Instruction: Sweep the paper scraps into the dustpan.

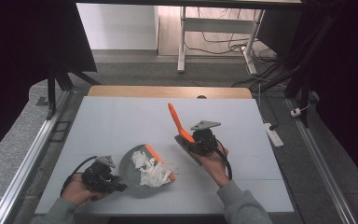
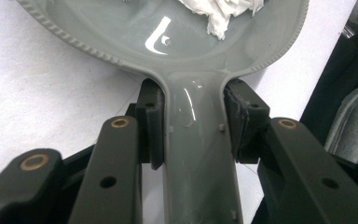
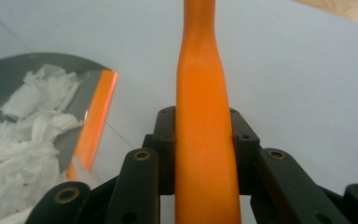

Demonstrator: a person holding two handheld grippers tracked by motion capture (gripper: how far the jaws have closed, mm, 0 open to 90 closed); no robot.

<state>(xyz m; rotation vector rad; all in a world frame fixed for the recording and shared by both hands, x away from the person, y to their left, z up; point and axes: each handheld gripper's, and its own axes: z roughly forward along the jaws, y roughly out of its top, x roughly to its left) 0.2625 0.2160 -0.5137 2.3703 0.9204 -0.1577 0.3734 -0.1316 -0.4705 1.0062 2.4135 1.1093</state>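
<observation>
A grey dustpan (image 1: 140,173) with an orange lip (image 1: 158,160) lies on the white table (image 1: 121,121), holding a heap of torn white paper (image 1: 150,171). My left gripper (image 1: 114,183) is shut on the dustpan's handle (image 2: 198,154), its pads pressing both sides. My right gripper (image 1: 193,142) is shut on the orange handle (image 3: 204,140) of a hand brush (image 1: 179,123), whose handle points up and away; the brush head (image 1: 189,151) sits just right of the pan. The pan and paper (image 3: 23,121) lie to the left in the right gripper view.
The white table top ends in a wooden strip (image 1: 168,91) at the back. A white power strip (image 1: 274,133) lies on the floor to the right. Desk legs and cables (image 1: 223,42) stand beyond the table.
</observation>
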